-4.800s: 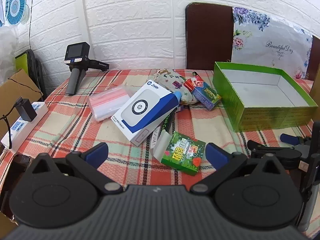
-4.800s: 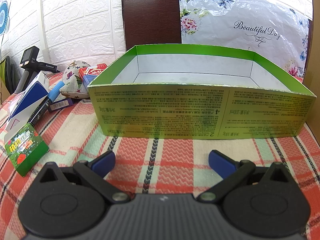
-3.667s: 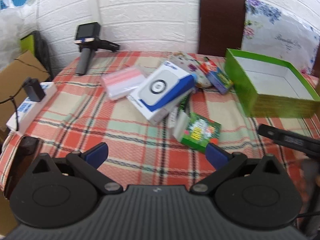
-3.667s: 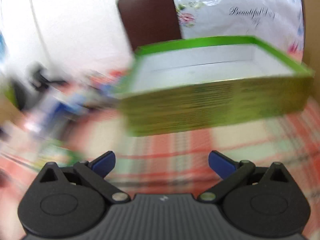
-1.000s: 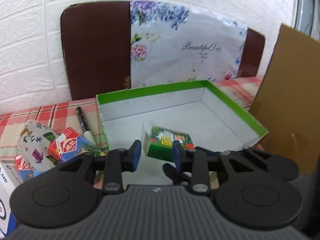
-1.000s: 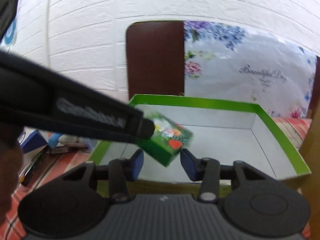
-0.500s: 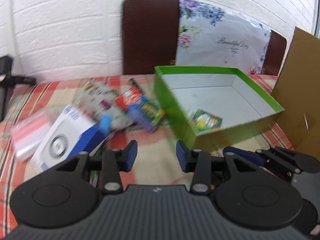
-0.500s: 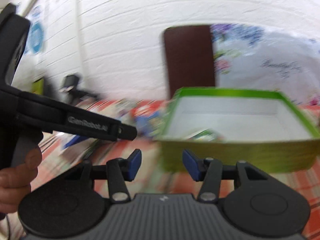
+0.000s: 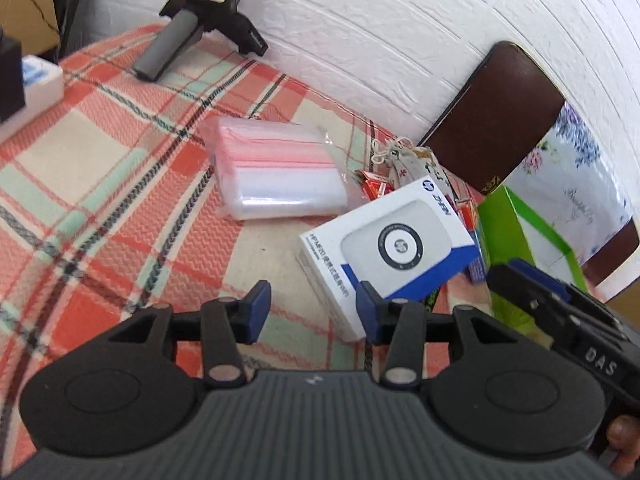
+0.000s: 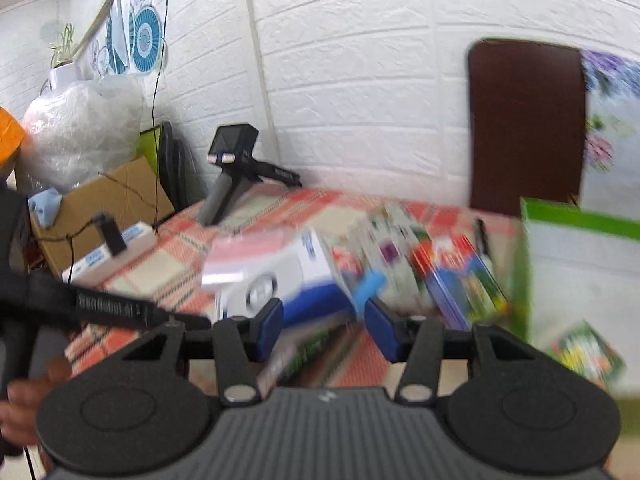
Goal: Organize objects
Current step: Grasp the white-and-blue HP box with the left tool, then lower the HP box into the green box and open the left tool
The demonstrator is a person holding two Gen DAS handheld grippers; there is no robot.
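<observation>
The small green card box [image 10: 588, 354] lies inside the green cardboard box [image 10: 576, 216], whose green wall also shows at the right of the left wrist view [image 9: 508, 236]. My left gripper [image 9: 312, 312] is partly open and empty, just above the plaid cloth beside the white and blue device box [image 9: 388, 252]. My right gripper [image 10: 324, 328] is partly open and empty, over the pile with the device box [image 10: 280, 280]. The right wrist view is blurred.
A pack of clear bags with pink strips [image 9: 276, 172] lies left of the device box. A patterned pouch [image 9: 404, 160] and red and blue packs [image 10: 456, 280] lie behind it. A black handheld device [image 9: 200, 12] and a power strip [image 9: 28, 88] sit at the far left.
Both grippers have swung left, away from the green cardboard box toward the pile. The small green card box left the jaws about a second ago and lies in the cardboard box.
</observation>
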